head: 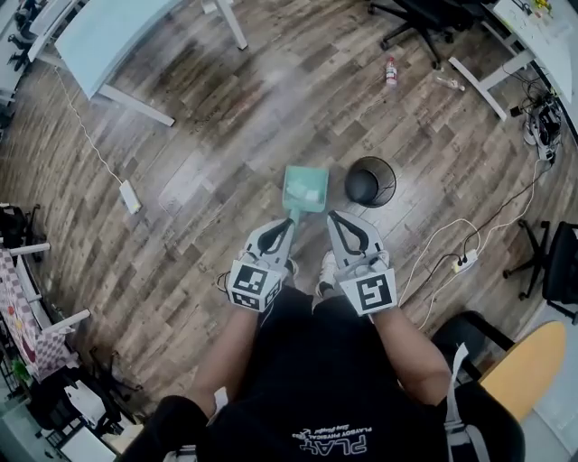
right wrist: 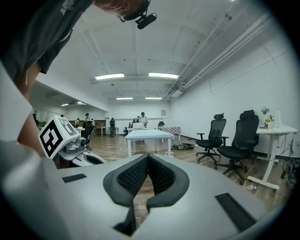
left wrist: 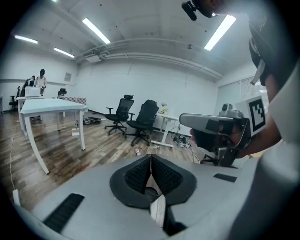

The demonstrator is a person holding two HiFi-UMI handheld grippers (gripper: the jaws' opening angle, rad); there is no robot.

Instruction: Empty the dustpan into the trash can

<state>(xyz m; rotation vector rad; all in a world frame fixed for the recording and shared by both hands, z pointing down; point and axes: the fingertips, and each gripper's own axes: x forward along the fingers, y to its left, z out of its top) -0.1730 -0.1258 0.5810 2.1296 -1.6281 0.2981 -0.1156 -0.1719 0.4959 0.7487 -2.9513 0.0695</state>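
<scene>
Left gripper: fingers closed, pads meeting, nothing seen clamped. Right gripper: fingers closed likewise, empty.

Head view: both grippers side by side at centre frame. Left fingers' tip overlaps the handle end of the green dustpan; cannot tell whether they touch. Dustpan lies on the wood floor just above the fingers, with the black trash can just right of it. Dustpan's contents too small to make out.

Shirt print at bottom edge, upside down: starts "PLAY", rest illegible. Office chair cut off at the top edge.
</scene>
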